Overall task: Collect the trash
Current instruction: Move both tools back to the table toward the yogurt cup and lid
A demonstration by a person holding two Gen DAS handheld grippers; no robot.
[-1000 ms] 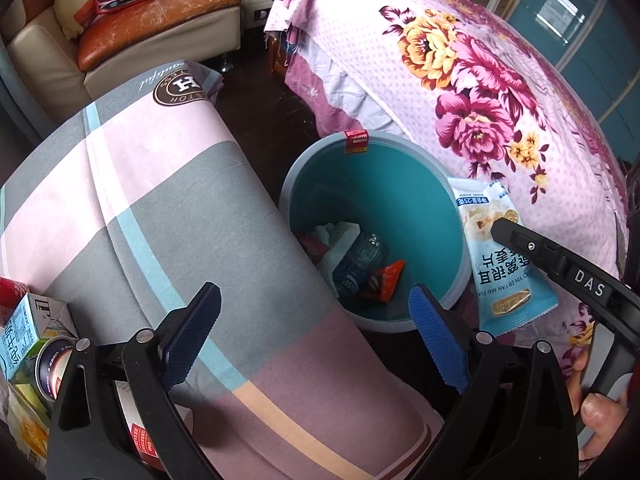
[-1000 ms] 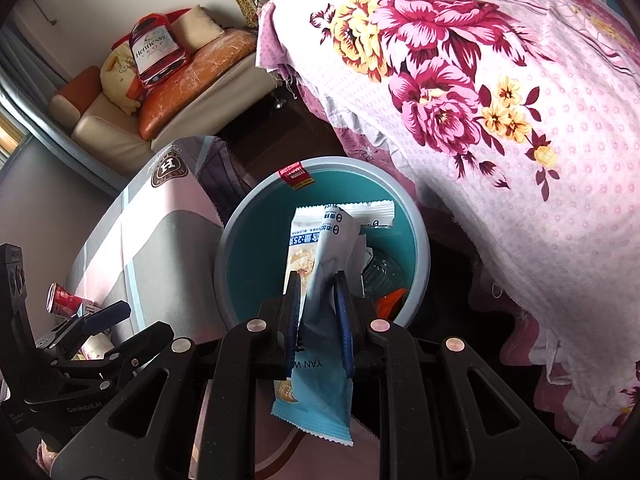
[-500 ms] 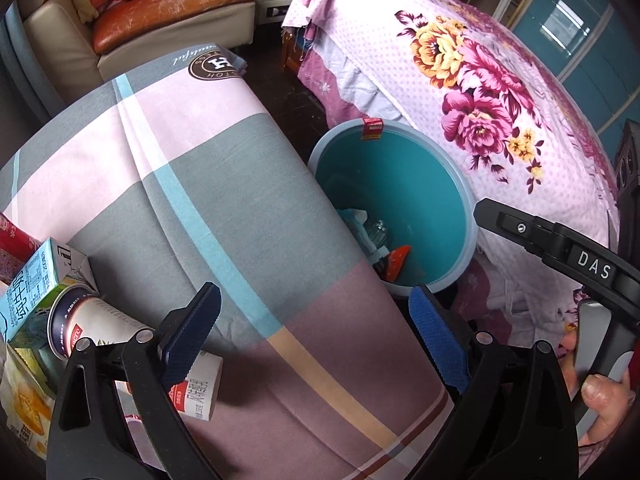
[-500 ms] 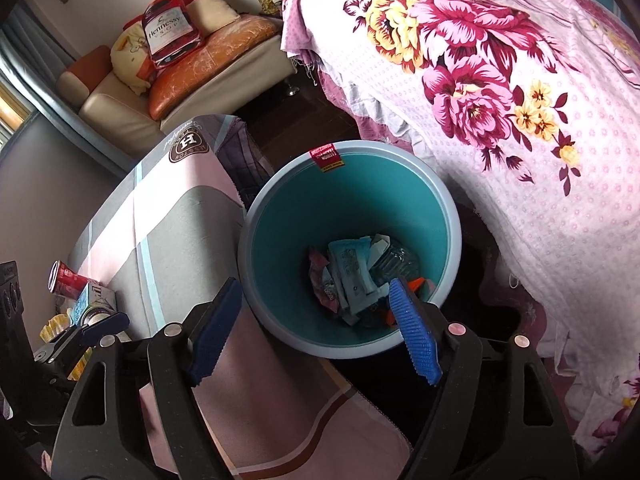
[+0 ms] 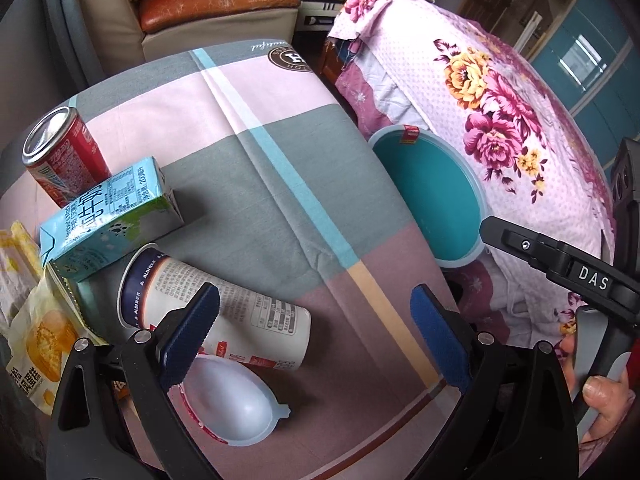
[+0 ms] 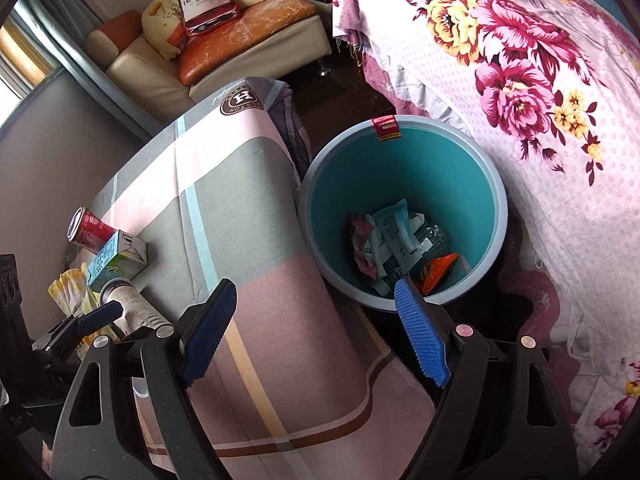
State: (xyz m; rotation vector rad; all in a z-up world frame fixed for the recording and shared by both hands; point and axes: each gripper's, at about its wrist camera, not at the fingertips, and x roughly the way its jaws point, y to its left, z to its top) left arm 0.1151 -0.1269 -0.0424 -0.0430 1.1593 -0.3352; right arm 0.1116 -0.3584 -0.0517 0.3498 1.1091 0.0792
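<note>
The teal bin [image 6: 440, 168] stands on the floor between table and bed, and a light blue snack packet [image 6: 396, 232] lies in it among other wrappers. My right gripper [image 6: 314, 292] hangs above the bin's near rim, its jaws opening with nothing between them. My left gripper [image 5: 314, 300] is open over the table. Just beneath its left finger a white paper cup [image 5: 240, 312] lies on its side. A clear plastic lid [image 5: 236, 404] sits nearer, partly hidden by that finger. A blue-green carton [image 5: 108, 216], a red can [image 5: 60, 152] and a yellow wrapper [image 5: 36, 340] lie further left.
A striped pink, grey and mauve cloth [image 5: 280, 168] covers the table. A bed with a floral cover [image 6: 540, 80] runs along the right of the bin. A sofa [image 6: 240, 40] with cushions stands at the back. A hand [image 5: 600, 392] holds the right gripper's handle.
My right gripper went from shut on the blue snack packet to open, and the packet now lies in the bin. Both grippers moved left over the table, bringing the cup, carton and can into view.
</note>
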